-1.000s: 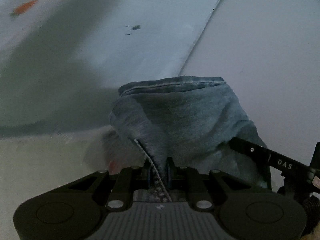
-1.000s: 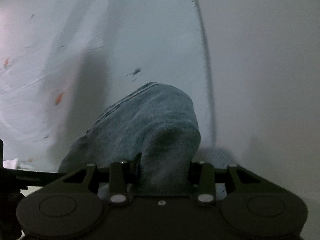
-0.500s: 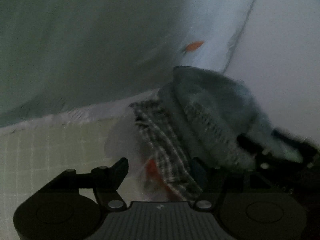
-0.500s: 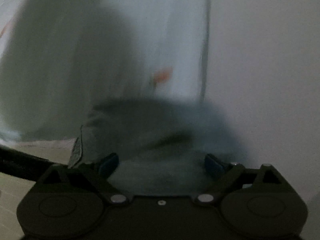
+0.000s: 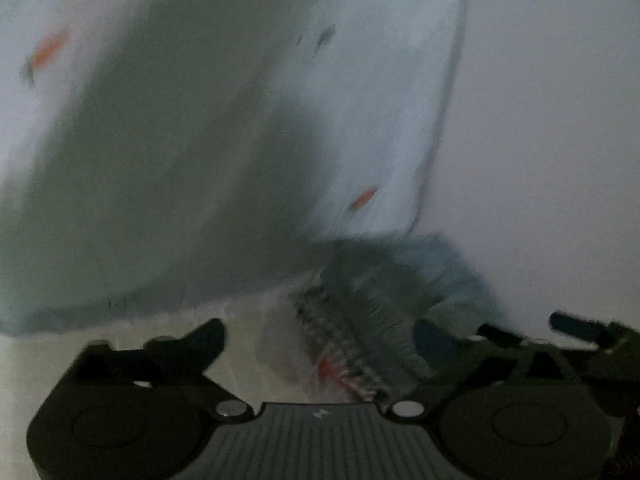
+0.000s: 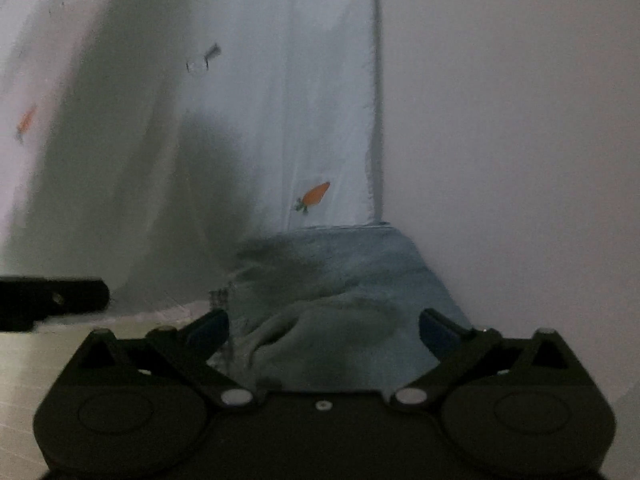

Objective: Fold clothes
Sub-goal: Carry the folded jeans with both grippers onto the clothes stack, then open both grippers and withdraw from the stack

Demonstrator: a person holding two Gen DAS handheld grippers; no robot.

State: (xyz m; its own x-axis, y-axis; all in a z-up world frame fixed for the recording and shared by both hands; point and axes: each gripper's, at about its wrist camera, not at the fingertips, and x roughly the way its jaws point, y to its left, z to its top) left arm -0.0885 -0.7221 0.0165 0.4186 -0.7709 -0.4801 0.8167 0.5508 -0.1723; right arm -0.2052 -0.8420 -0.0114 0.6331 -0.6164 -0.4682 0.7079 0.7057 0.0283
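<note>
A folded blue denim garment [image 6: 340,272] lies on the pale surface against the carrot-print sheet. My right gripper [image 6: 324,328] straddles its near edge; its jaws are opening, and the blue pads [image 6: 208,328] stand wide, clear of the cloth. In the left wrist view the same denim [image 5: 384,288] is blurred, with a checked lining or cloth [image 5: 320,324] showing at its left edge. My left gripper [image 5: 320,340] is also opening, jaws wide, with the cloth between them but not pinched. Each gripper shows in the other's view: the right gripper [image 5: 580,332] and the left gripper [image 6: 52,300].
A white sheet with small orange carrots [image 6: 316,194] hangs or rises behind the garment, with dark shadows across it. A plain pale wall [image 6: 500,140] fills the right side. The pale gridded surface [image 5: 120,348] extends to the left.
Both grippers were shut on the denim and have let it go, jaws now wide. The garment has dropped from a raised bundle to lie low on the surface against the sheet.
</note>
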